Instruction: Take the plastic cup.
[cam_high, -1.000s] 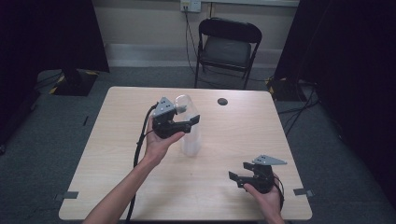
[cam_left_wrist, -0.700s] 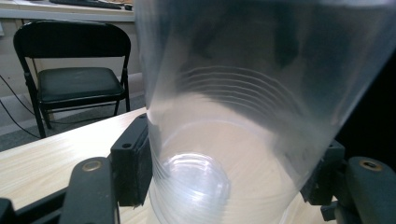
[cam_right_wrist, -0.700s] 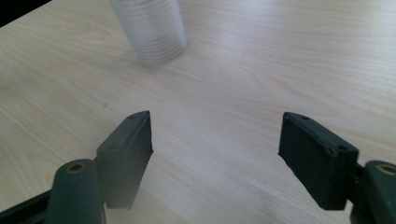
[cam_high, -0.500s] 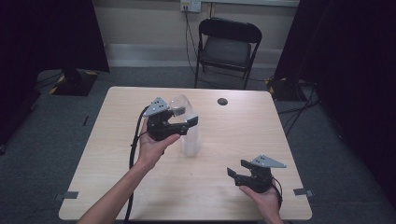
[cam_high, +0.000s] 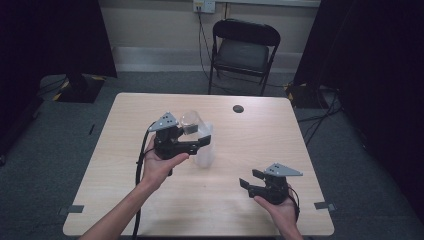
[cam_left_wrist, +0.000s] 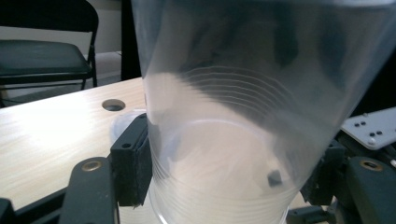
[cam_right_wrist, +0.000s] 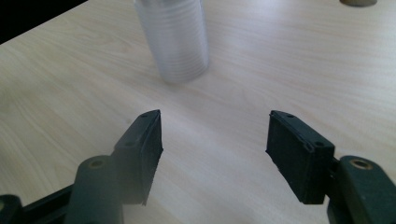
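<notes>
The left gripper (cam_high: 200, 141) clamped the top clear ribbed plastic cup (cam_left_wrist: 233, 116), tilted above the cup stack (cam_right_wrist: 175, 39); lifting straight would free it cleanly. The right gripper (cam_right_wrist: 215, 140), nearer the person than the stack, held nothing, its jaws having just been narrowing.

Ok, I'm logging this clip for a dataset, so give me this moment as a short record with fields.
left gripper: shut on a clear plastic cup, fingers pressing its sides
stack of cups: clear, ribbed, upright on the table, beside the held cup
right gripper: jaws apart, have just been closing, nothing between them, low over the table's near right corner
table: light wood, dark round hole near the far edge
background: black folding chair behind the table
</notes>
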